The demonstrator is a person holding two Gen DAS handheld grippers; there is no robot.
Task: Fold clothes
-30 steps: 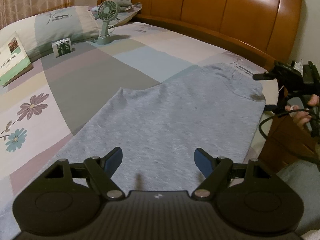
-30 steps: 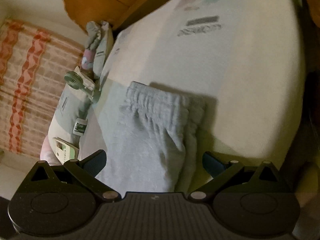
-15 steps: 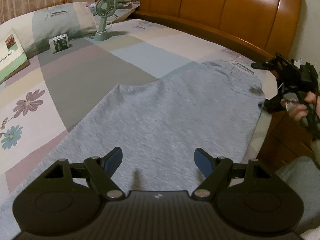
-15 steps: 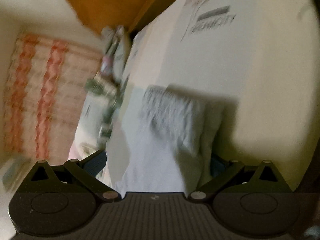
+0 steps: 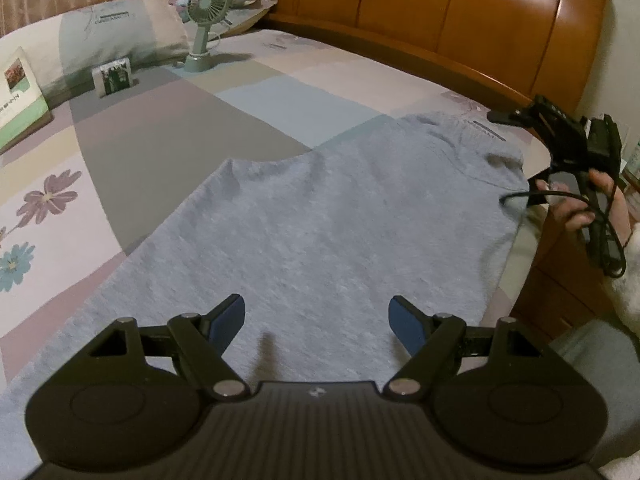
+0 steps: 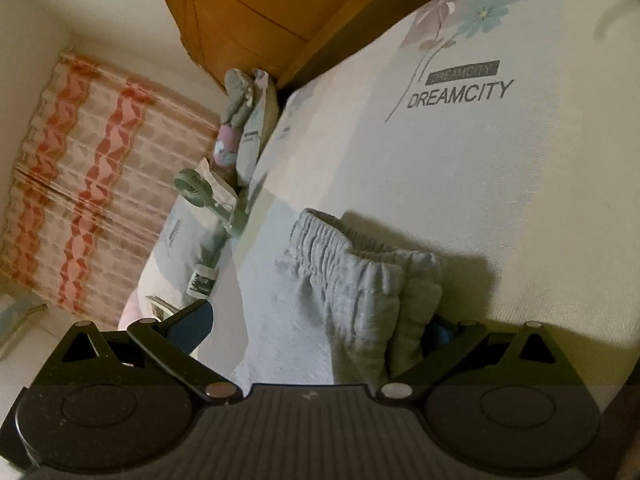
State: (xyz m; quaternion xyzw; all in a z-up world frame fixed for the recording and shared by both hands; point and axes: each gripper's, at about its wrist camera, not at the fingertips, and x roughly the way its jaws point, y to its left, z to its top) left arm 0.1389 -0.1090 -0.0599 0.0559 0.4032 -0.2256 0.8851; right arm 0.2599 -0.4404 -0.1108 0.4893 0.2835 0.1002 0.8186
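"DREAMCITY" reads in grey capitals on the pale patchwork bed sheet [image 6: 520, 184], upper right of the right wrist view, above the gathered elastic waistband of the grey knit trousers [image 5: 320, 220], which lie flat across the middle of the left wrist view with their far edge at the mattress's right rim. The left gripper [image 5: 318, 318] hangs spread above the cloth; the right gripper [image 6: 320, 326] straddles the waistband corner, its fingers wide and probably not yet pinching, though one pad is hidden. A small green desk fan [image 5: 204, 24], a little card [image 5: 114, 76] and a green-edged book [image 5: 18, 104] sit upper left by the pillow [image 5: 120, 28], well apart from the trousers, under the curved wooden headboard [image 5: 440, 12].
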